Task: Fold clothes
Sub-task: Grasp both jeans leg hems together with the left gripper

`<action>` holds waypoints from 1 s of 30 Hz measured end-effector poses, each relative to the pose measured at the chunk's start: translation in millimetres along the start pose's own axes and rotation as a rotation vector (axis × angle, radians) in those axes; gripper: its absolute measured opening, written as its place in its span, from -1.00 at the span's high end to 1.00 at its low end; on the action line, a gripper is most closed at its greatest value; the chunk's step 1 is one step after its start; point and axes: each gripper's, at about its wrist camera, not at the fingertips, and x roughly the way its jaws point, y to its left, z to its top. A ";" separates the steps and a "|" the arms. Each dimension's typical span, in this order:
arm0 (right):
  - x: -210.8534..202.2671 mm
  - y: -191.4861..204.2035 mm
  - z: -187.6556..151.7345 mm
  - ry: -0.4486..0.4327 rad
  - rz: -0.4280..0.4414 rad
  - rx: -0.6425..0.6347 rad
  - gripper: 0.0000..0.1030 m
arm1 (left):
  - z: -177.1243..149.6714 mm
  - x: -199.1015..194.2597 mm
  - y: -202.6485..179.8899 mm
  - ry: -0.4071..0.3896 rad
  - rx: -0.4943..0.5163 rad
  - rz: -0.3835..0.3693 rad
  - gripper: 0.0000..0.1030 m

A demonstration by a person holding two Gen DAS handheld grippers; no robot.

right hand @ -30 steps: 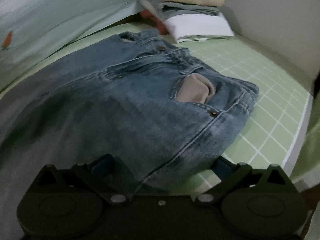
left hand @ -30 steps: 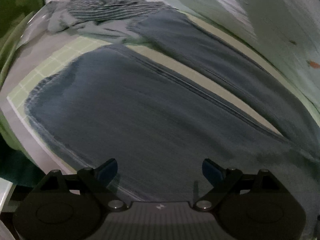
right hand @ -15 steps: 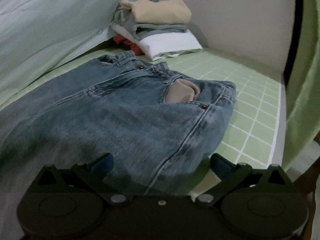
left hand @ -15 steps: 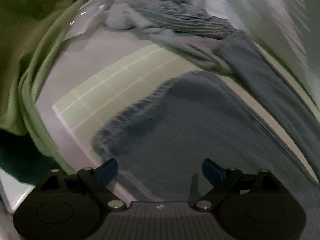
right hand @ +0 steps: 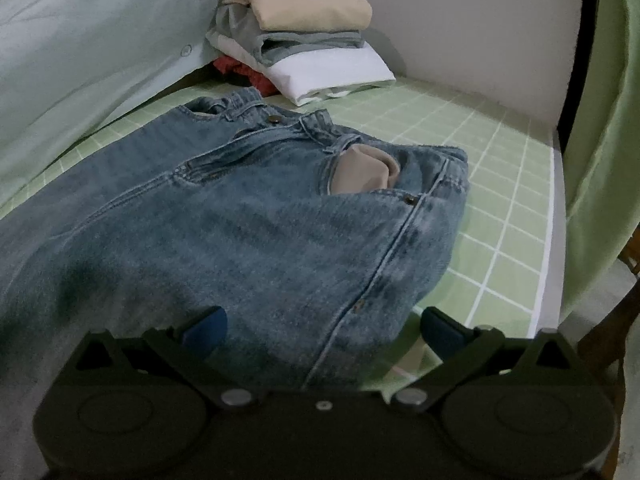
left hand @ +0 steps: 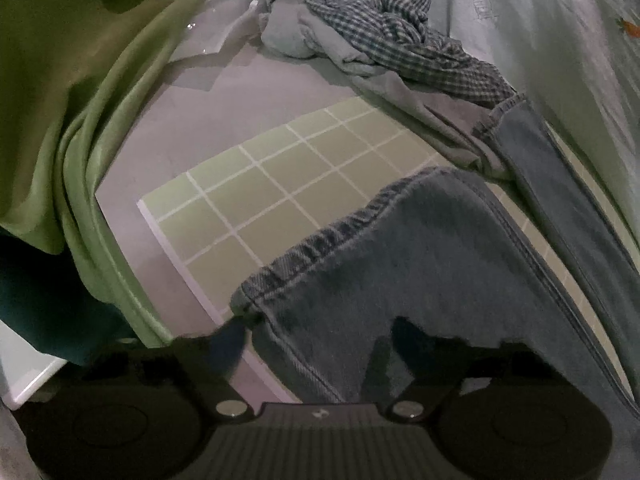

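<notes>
Blue jeans point(right hand: 260, 220) lie flat on a green grid mat point(right hand: 500, 184), waistband to the far side, with a beige pocket lining point(right hand: 364, 170) turned out. My right gripper point(right hand: 324, 328) stands open at the near hip edge, with denim lying between its fingers. In the left wrist view, the near leg's hem point(left hand: 320, 248) ends on the mat point(left hand: 272, 184), and the other leg point(left hand: 560, 184) runs off to the right. My left gripper point(left hand: 318, 342) straddles the hem's near corner. Its jaws are closing, with denim between them and a gap still showing.
A crumpled checked shirt point(left hand: 392, 40) and pale garments lie beyond the hem. Green fabric point(left hand: 80, 80) hangs past the mat's left edge. A folded stack point(right hand: 308, 36) sits at the far corner by the white wall point(right hand: 460, 20). A pale sheet point(right hand: 100, 40) rises on the left.
The left gripper has travelled along the jeans leg to its hem, and its fingers have drawn closer together. The right gripper has rolled a little and stayed near the hip edge.
</notes>
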 end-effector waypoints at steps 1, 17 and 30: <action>0.6 0.0 1.0 0.004 0.000 0.000 -1.00 | 0.4 -0.3 -1.3 -0.001 0.005 -0.001 -0.27; 13.3 -24.8 34.9 0.076 0.041 0.110 -0.39 | 5.8 -9.5 1.1 -0.039 -0.193 -0.126 0.85; -81.0 -86.6 119.3 -0.020 0.416 0.343 0.76 | 29.0 -105.3 -25.8 -0.208 -0.328 -0.155 0.88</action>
